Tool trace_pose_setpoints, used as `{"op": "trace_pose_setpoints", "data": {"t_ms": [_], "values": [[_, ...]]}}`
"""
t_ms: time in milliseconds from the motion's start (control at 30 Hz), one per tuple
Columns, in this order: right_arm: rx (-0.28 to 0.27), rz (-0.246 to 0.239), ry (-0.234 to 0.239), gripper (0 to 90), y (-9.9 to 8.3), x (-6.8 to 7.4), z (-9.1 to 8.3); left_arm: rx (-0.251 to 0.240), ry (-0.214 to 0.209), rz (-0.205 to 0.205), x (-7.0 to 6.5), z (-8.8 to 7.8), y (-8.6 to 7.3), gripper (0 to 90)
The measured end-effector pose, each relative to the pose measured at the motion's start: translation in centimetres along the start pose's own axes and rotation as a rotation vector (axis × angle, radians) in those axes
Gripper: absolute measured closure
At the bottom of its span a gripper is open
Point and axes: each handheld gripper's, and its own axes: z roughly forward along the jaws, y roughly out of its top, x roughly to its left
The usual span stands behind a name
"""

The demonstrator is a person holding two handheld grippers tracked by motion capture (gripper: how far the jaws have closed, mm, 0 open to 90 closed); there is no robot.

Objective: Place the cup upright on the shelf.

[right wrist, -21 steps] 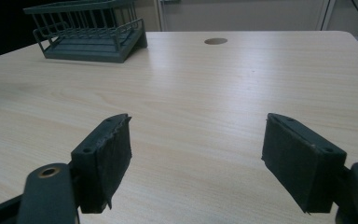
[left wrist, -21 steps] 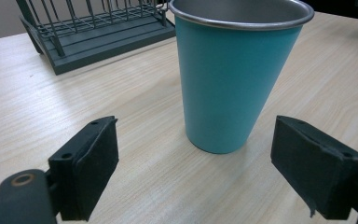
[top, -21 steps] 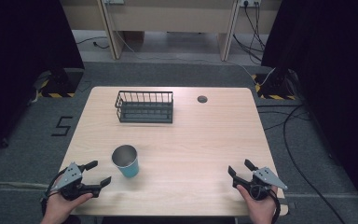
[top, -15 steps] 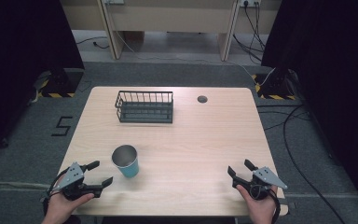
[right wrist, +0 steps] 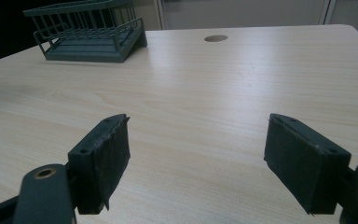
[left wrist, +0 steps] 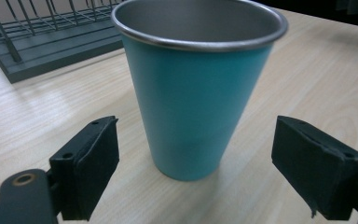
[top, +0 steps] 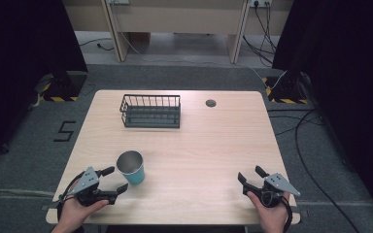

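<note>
While left gripper [top: 111, 179] faces cup [top: 131, 167], both grippers' fingers [right wrist: 103, 161] wide, empty.

A "5" [top: 66, 131] is marked on the grey floor [top: 24, 160].

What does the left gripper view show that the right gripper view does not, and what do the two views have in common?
The left gripper view alone shows the teal cup, upright, close ahead between the left gripper's open fingers, apart from both. The right gripper view alone shows the round hole in the tabletop, beyond the right gripper's open fingers, which hold nothing. Both views share the wire basket and the pale wooden table.
</note>
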Motion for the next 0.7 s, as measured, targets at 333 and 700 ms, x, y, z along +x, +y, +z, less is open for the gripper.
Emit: {"op": "trace_pose_setpoints", "data": {"t_ms": [333, 700], "values": [[0.004, 0.005, 0.002, 22.9, 0.0, 0.0, 0.0, 0.008, -0.001, 0.033, -0.2, 1.4, 0.7, 14.3], [0.016, 0.014, 0.003, 23.0, 0.0, 0.0, 0.1, 0.021, -0.012, 0.035, 0.2, 3.1, 1.4, 14.3]]}}
